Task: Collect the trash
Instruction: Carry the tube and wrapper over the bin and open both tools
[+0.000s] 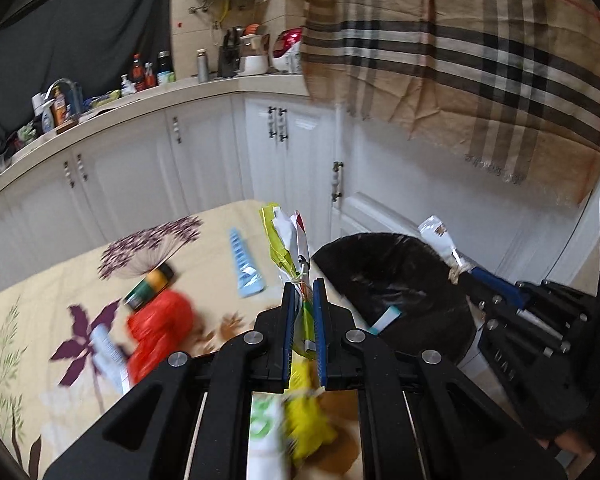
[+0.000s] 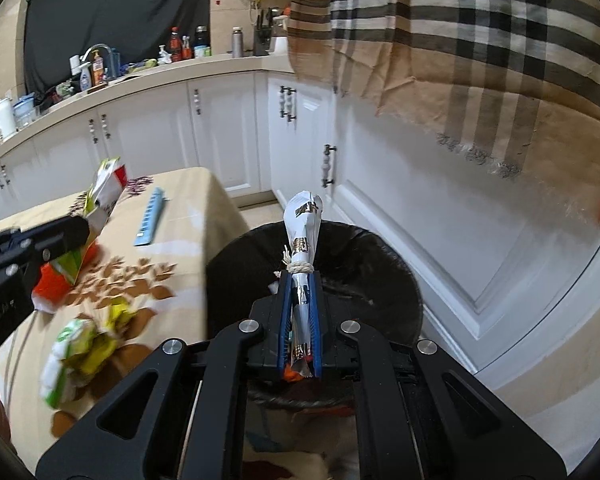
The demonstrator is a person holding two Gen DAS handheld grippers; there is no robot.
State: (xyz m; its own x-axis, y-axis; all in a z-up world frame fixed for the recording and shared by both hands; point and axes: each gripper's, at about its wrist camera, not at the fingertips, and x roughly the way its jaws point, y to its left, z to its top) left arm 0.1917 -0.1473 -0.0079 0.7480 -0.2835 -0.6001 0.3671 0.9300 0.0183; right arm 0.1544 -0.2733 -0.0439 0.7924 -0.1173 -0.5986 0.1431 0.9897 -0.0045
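Note:
My left gripper (image 1: 303,286) is shut on a yellow-green and white snack wrapper (image 1: 288,240), held above the table's right edge beside the black-lined trash bin (image 1: 396,276). My right gripper (image 2: 300,280) is shut on a white twisted wrapper tied with string (image 2: 305,224), held over the bin (image 2: 360,264). It also shows in the left wrist view (image 1: 440,236). The left gripper with its wrapper (image 2: 104,196) shows in the right wrist view. On the table lie a red bag (image 1: 160,328), a dark can (image 1: 150,286), a blue comb-like strip (image 1: 244,264) and a green-yellow packet (image 2: 80,352).
The table has a beige floral cloth (image 1: 40,320). White kitchen cabinets (image 1: 204,152) stand behind, with a cluttered counter (image 1: 100,100). A plaid cloth (image 1: 480,60) hangs at upper right. A small paper piece lies inside the bin (image 1: 386,318).

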